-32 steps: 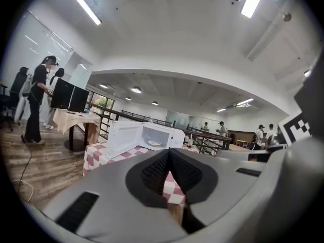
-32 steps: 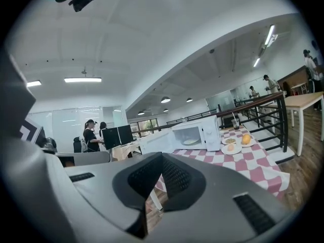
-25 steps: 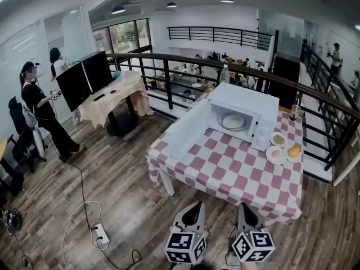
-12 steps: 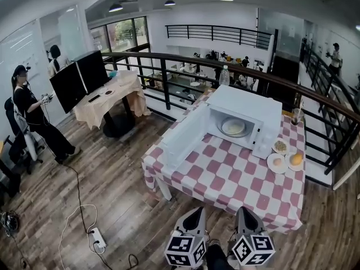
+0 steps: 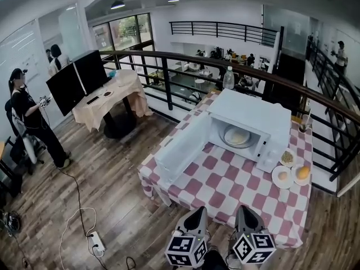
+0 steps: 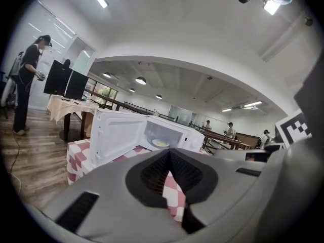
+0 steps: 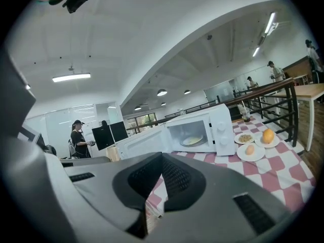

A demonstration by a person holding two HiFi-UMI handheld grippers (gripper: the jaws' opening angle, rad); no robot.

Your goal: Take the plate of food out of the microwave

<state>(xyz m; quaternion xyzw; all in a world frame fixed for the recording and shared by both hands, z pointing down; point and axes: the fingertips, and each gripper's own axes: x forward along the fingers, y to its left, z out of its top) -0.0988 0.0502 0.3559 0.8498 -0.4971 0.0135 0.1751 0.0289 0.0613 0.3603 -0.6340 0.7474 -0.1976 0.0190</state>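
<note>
Your left claw (image 5: 194,212) and right claw (image 5: 243,210) are both closed and empty, at the near edge of the red-and-white checked worktop (image 5: 225,179). The round white plate of food (image 5: 237,135) sits inside the open white microwave (image 5: 250,110).

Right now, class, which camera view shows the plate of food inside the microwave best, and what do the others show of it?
The head view: it looks down into the open microwave, showing the plate as a full round. The right gripper view shows the plate low and edge-on; the left gripper view, only a small sliver.
</note>
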